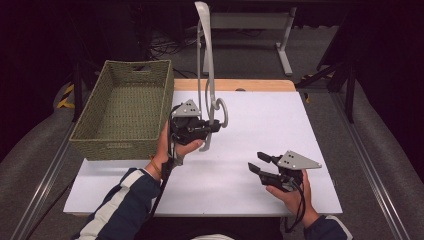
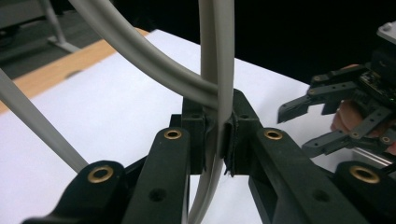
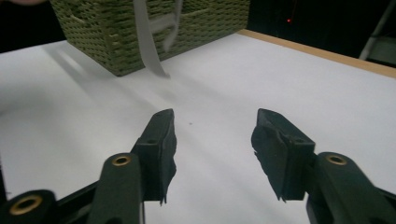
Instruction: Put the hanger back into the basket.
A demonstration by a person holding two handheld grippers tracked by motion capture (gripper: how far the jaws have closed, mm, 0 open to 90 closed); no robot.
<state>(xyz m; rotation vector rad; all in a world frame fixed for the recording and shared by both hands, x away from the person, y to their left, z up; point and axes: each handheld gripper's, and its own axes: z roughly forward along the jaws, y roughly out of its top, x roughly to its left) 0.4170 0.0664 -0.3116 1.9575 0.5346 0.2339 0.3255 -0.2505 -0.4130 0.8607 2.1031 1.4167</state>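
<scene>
Grey hanger point(image 1: 209, 75): held upright above the white counter point(image 1: 250, 130), just beside the woven basket point(image 1: 125, 107); left gripper point(image 1: 212, 126) jaws pinch its lower strip, probably to carry it basketward. Right gripper point(image 1: 260, 162): jaws spread, empty, hovering low over the counter's near right, seemingly in reserve.

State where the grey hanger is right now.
In the high view, the grey hanger stands upright, clamped in the left claw, just right of the woven basket.
</scene>
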